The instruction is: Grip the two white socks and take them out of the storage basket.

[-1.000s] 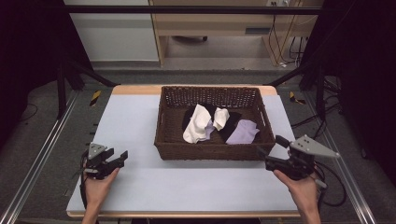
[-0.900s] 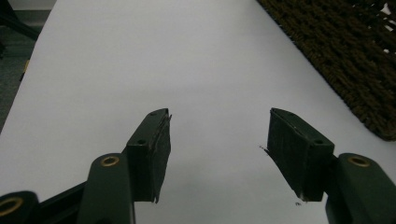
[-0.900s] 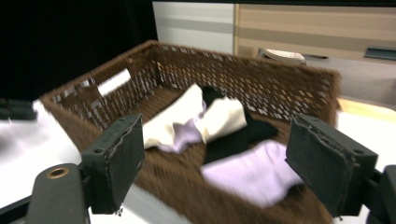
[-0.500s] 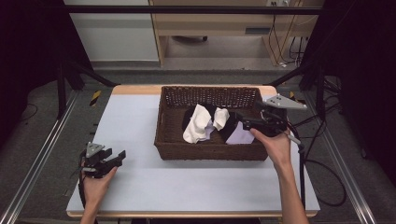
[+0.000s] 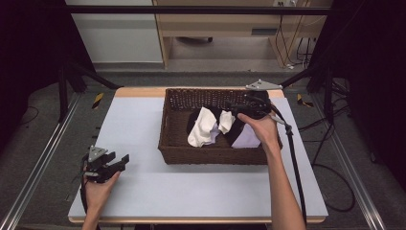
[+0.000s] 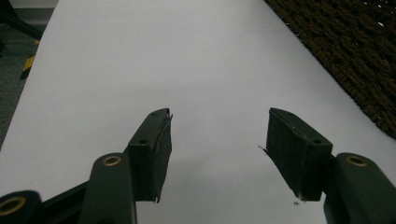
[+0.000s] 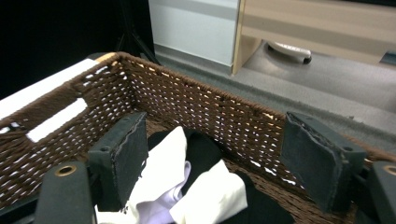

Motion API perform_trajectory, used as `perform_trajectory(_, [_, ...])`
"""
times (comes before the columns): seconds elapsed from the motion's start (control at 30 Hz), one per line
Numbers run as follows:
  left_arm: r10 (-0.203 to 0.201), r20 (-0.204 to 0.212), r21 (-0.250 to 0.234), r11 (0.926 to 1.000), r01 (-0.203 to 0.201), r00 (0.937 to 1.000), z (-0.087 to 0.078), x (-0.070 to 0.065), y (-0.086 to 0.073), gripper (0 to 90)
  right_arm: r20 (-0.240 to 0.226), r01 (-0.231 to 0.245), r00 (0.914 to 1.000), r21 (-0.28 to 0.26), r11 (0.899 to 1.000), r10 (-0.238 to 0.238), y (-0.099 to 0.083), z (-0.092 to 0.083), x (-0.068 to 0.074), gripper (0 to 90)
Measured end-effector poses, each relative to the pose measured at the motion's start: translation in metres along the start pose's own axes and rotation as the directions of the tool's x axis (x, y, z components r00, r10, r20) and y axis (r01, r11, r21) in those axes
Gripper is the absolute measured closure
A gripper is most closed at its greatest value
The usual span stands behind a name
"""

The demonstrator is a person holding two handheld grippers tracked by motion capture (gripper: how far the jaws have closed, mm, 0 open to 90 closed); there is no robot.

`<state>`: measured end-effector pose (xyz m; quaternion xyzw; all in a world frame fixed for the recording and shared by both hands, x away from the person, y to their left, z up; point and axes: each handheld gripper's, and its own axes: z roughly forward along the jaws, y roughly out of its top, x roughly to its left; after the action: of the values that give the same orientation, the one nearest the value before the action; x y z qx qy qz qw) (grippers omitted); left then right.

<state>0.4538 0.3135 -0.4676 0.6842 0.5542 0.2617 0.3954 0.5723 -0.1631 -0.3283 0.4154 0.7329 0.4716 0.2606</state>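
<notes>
Since the earlier frame, the right gripper (image 5: 235, 106) has swung over the wicker basket (image 5: 172, 125), fingers apart and closing slightly above the white cloth (image 7: 205, 193); the left gripper (image 5: 120, 162) gapes over bare counter (image 6: 187, 60).

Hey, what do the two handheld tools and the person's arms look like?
Both the left tool and the right tool are black, each with two flat rectangular jaws fixed by brass-coloured rivets and a grey three-cornered plate on top. A black cable trails from the right one. The forearms are bare, with no sleeves.
</notes>
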Motion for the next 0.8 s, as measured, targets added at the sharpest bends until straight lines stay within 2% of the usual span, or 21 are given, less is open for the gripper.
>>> perform_trajectory(0.2, [0.002, 0.005, 0.005, 1.0, -0.002, 1.0, 0.001, 0.001, 0.0, 40.0, 0.007, -0.03, 0.9995, 0.033, 0.999, 0.03, -0.009, 0.031, -0.004, 26.0])
perform_trajectory(0.3, [0.0, 0.013, 0.009, 1.0, 0.0, 0.9999, 0.002, 0.001, -0.001, 40.0, 0.025, -0.022, 0.9995, 0.076, 0.997, 0.02, -0.017, 0.045, -0.006, 27.1])
perform_trajectory(0.47, [0.001, 0.013, 0.01, 1.0, -0.001, 0.9999, 0.002, 0.001, -0.001, 40.2, 0.034, -0.034, 0.999, 0.118, 0.992, 0.031, -0.026, 0.06, -0.008, 27.9])
perform_trajectory(0.5, [0.003, 0.013, 0.01, 0.9999, -0.003, 0.9999, 0.002, 0.001, -0.001, 40.3, 0.035, -0.044, 0.9986, 0.145, 0.988, 0.04, -0.031, 0.066, -0.009, 28.3])
perform_trajectory(0.63, [0.004, 0.013, 0.011, 0.9999, -0.004, 0.9999, 0.002, 0.002, -0.001, 40.2, 0.046, -0.04, 0.9984, 0.177, 0.983, 0.032, -0.041, 0.075, -0.011, 29.5])
perform_trajectory(0.67, [0.006, 0.013, 0.015, 0.9999, -0.006, 0.9999, 0.003, 0.002, -0.002, 40.3, 0.051, -0.045, 0.9981, 0.202, 0.978, 0.036, -0.047, 0.079, -0.013, 29.8])
perform_trajectory(0.7, [0.007, 0.013, 0.015, 0.9999, -0.007, 0.9999, 0.003, 0.002, -0.002, 40.3, 0.053, -0.049, 0.9979, 0.222, 0.974, 0.038, -0.049, 0.081, -0.013, 29.8])
perform_trajectory(0.8, [0.01, 0.012, 0.017, 0.9998, -0.01, 0.9999, 0.003, 0.002, -0.002, 40.3, 0.051, -0.046, 0.9981, 0.244, 0.969, 0.035, -0.05, 0.084, -0.014, 31.2])
